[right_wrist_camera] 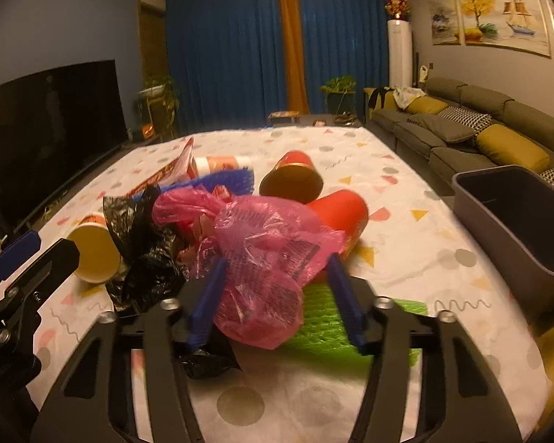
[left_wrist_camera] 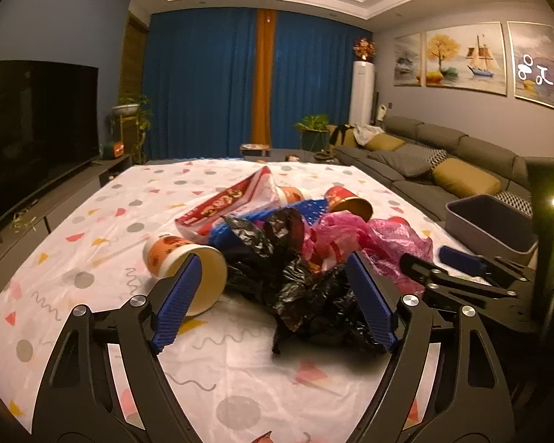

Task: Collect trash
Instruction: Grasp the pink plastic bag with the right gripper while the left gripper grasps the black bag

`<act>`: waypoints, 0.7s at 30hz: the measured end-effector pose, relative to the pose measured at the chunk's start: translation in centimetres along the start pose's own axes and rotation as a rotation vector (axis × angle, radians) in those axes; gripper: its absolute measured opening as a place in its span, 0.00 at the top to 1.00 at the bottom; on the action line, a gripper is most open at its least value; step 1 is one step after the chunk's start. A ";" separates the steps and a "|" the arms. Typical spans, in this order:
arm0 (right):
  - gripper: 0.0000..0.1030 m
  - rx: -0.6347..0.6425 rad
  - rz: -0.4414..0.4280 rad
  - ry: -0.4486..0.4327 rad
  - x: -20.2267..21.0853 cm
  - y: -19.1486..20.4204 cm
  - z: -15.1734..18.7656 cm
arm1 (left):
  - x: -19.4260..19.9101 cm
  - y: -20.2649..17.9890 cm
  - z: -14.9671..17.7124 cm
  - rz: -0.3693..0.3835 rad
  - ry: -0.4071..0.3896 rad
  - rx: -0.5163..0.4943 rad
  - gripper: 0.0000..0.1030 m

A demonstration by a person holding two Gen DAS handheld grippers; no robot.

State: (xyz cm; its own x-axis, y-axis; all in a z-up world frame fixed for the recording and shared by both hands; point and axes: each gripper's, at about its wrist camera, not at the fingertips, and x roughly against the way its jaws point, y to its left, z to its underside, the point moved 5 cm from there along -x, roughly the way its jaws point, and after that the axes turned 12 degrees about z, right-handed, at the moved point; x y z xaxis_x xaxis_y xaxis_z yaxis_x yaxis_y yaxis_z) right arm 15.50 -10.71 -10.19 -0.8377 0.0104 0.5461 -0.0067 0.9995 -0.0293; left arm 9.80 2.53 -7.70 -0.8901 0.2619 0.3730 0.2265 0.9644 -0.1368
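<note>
A pile of trash lies on the patterned tablecloth (left_wrist_camera: 92, 221). A crumpled black plastic bag (left_wrist_camera: 306, 288) lies between the blue pads of my open left gripper (left_wrist_camera: 273, 277). An orange paper cup (left_wrist_camera: 188, 265) lies on its side by the left pad. My right gripper (right_wrist_camera: 277, 269) is open around a pink plastic bag (right_wrist_camera: 262, 258), its pads at either side of it. It also shows in the left wrist view (left_wrist_camera: 443, 262). A green foam net (right_wrist_camera: 325, 321) lies under the pink bag. Red cups (right_wrist_camera: 341, 214) lie behind.
A grey bin (right_wrist_camera: 513, 214) stands at the table's right edge. A red-and-white wrapper (left_wrist_camera: 225, 203) and blue net (left_wrist_camera: 306, 208) lie at the pile's back. A TV (left_wrist_camera: 37, 125) is at the left, a sofa (left_wrist_camera: 443, 162) at the right.
</note>
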 end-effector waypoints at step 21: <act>0.96 -0.011 0.019 -0.110 3.8 -2.4 -0.7 | -6.3 -2.4 2.3 0.191 0.255 -0.034 0.70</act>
State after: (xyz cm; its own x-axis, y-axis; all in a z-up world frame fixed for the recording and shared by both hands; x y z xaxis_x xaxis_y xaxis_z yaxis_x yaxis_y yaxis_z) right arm 12.68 -13.09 -7.46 -0.8926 0.0266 0.4502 0.0150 0.9995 -0.0294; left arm 13.92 -1.53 -11.86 -0.7033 0.4354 0.5619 0.3970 0.8963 -0.1976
